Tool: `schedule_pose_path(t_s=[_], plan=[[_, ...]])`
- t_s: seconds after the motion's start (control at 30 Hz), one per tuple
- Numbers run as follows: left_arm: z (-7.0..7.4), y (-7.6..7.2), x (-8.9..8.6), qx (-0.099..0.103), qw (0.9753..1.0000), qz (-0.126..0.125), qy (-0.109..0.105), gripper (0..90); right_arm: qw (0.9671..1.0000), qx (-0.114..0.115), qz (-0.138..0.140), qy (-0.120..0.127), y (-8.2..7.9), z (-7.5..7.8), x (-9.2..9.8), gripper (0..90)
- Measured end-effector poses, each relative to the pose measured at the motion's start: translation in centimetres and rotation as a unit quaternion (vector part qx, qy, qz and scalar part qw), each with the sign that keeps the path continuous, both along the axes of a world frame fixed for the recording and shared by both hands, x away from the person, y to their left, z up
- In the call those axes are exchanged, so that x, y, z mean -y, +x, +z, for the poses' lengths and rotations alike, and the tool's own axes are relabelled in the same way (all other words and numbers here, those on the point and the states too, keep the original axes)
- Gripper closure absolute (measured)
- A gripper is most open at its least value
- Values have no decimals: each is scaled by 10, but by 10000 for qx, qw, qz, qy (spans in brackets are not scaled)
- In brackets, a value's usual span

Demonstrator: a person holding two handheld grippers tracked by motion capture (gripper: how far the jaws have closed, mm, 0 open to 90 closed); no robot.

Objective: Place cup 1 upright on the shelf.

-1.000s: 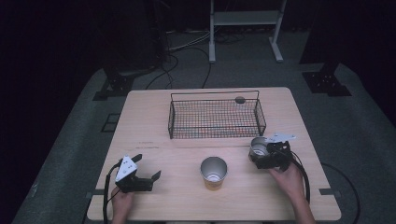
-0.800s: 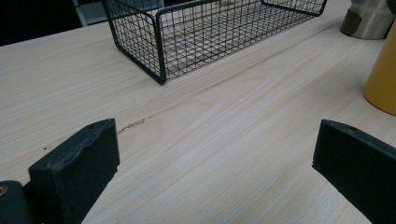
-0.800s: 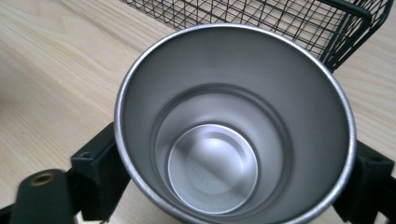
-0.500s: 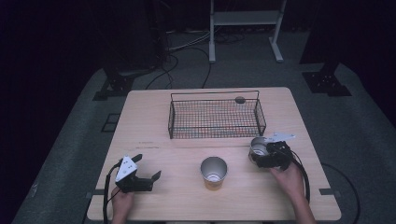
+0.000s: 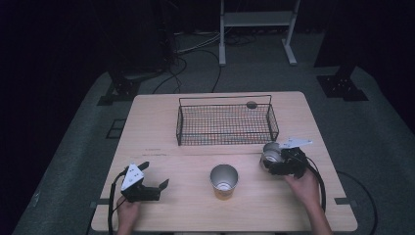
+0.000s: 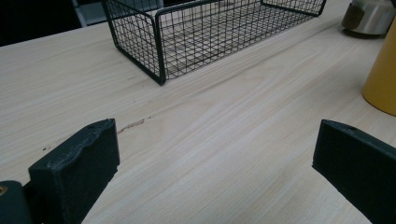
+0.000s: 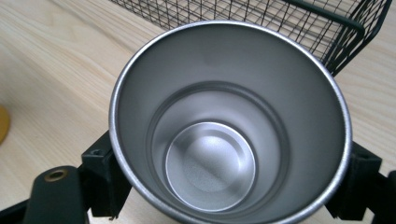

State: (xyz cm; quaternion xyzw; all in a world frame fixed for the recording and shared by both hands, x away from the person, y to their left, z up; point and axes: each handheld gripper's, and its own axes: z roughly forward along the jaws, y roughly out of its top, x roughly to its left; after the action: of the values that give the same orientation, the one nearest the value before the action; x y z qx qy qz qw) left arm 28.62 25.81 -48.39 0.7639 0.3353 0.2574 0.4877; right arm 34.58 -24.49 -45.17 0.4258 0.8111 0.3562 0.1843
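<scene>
A steel cup (image 7: 224, 135) sits between the jaws of my right gripper (image 5: 280, 161), which is shut on its sides with its mouth facing the camera. In the high view this steel cup (image 5: 270, 153) is at the table's right, just in front of the wire basket's corner. A yellow cup (image 5: 224, 182) with a metal inside stands upright at the front middle. My left gripper (image 5: 154, 175) rests at the front left, open, with bare wood between its fingers (image 6: 74, 168). From there the yellow cup (image 6: 383, 74) stands to the right.
A black wire basket (image 5: 225, 139) stands on the light wooden table (image 5: 156, 122) at the back middle, with nothing seen inside. A small dark round spot (image 5: 251, 104) lies behind the basket. Cables and stand legs lie on the dark floor beyond the table.
</scene>
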Motion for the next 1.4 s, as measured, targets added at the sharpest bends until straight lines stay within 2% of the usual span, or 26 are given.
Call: schedule_pose_path(t_s=[0.27,0.5,0.77,0.93,1.07,1.4], plan=[[0,0,0,-4,10000,-2,-1,0,9998,50,174,-70,-2,15,-4,174],[0,0,0,-5,10000,1,-5,0,9995,51,304,30,0,28,-6,174],[0,0,0,-10,10000,-7,-7,0,9987,79,499,17,5,45,-16,174],[0,0,0,-12,10000,-4,-9,0,9979,110,632,-84,10,56,-20,173],[0,0,0,-9,10000,-1,-21,0,9974,145,702,-54,14,65,-23,173],[0,0,0,-11,10000,-13,-3,0,9963,134,828,-181,27,79,-29,174]])
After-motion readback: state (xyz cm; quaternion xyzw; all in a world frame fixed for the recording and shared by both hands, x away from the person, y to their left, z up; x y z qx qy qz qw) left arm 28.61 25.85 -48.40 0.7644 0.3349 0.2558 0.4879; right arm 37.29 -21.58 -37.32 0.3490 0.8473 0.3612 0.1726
